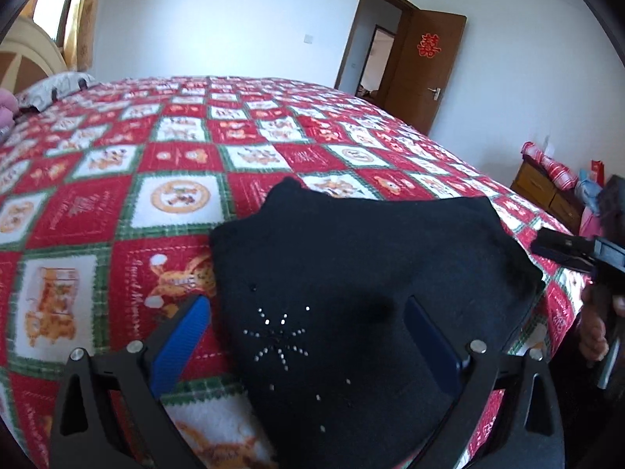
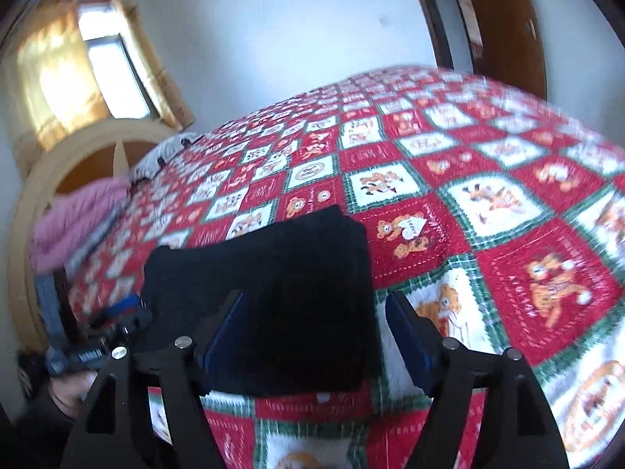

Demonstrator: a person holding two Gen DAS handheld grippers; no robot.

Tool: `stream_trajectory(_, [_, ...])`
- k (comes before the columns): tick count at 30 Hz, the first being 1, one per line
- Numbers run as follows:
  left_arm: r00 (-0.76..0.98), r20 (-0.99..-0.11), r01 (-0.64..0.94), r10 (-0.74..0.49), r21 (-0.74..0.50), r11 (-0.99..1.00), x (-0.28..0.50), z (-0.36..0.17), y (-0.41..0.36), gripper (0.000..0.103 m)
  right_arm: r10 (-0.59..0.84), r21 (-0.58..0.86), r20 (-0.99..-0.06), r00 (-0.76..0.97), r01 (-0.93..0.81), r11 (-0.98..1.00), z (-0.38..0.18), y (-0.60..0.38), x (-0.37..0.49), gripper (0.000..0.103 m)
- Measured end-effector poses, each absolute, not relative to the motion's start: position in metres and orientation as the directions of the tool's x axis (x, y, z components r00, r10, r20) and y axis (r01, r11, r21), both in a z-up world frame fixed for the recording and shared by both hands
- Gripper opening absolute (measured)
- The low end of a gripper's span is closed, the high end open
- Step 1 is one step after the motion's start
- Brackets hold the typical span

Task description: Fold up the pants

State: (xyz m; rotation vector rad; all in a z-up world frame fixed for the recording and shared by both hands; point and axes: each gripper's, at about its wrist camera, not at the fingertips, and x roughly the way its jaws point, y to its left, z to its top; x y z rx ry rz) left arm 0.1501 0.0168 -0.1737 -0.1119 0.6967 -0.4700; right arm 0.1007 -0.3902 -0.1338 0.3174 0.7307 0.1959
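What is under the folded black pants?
The black pants lie on the red checked blanket near the bed's edge. Whatever is beneath the pants is covered; only blanket shows around them.

Red-and-white checked cartoon bedspread point(image 1: 164, 164); brown door point(image 1: 424, 70) with red emblem, ajar; wooden drawer unit point(image 1: 547, 191); pink bedding point(image 2: 74, 226) beside curved headboard point(image 2: 97, 144); curtained window point(image 2: 113, 74).

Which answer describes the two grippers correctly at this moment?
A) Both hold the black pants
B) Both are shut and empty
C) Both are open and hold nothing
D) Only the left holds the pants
C: the left gripper and right gripper both stand open over the folded black pants, gripping nothing.
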Motion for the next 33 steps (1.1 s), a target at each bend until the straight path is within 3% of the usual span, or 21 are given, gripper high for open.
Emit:
stream_trajectory(9, [0.627,-0.592,0.422,-0.506,-0.288,0.860,0.165,-0.175,0.009,0.098,0.349,0.430,-0.678,0.647,-0.035,0.902,-0.171,-0.395,0.150,0.074])
stream_trajectory(10, [0.625,-0.597,0.423,-0.503,-0.281,0.861,0.165,-0.175,0.007,0.090,0.345,0.414,-0.686,0.640,-0.046,0.909,-0.170,-0.390,0.149,0.074])
stream_trajectory(12, [0.626,-0.604,0.415,-0.494,-0.278,0.866,0.165,-0.174,0.008,0.076,0.370,0.405,-0.692,0.620,-0.090,0.910,-0.169,-0.379,0.147,0.060])
stream_trajectory(13, [0.621,-0.604,0.414,-0.500,-0.289,0.863,0.166,-0.174,0.010,0.061,0.352,0.370,-0.702,0.619,-0.106,0.923,-0.168,-0.371,0.143,0.057])
stream_trajectory(14, [0.618,-0.603,0.412,-0.505,-0.298,0.861,0.166,-0.173,0.013,0.039,0.343,0.353,-0.707,0.618,-0.111,0.929,-0.168,-0.370,0.141,0.048])
stream_trajectory(16, [0.590,-0.599,0.423,-0.542,-0.343,0.839,0.169,-0.173,0.019,0.022,0.345,0.364,-0.707,0.617,-0.100,0.926,-0.168,-0.371,0.140,0.034])
stream_trajectory(18, [0.582,-0.592,0.422,-0.558,-0.367,0.829,0.169,-0.173,0.025,0.018,0.385,0.415,-0.682,0.621,-0.105,0.904,-0.163,-0.376,0.138,0.029])
stream_trajectory(25, [0.642,-0.512,0.419,-0.571,-0.389,0.820,0.163,-0.142,0.059,0.014,0.388,0.333,-0.638,0.665,-0.215,0.918,-0.115,-0.339,0.134,0.027])
stream_trajectory(33, [0.769,-0.472,0.291,-0.431,-0.341,0.894,0.172,-0.106,0.154,0.014,0.483,0.317,-0.620,0.618,-0.366,0.875,-0.081,-0.252,0.207,0.027])
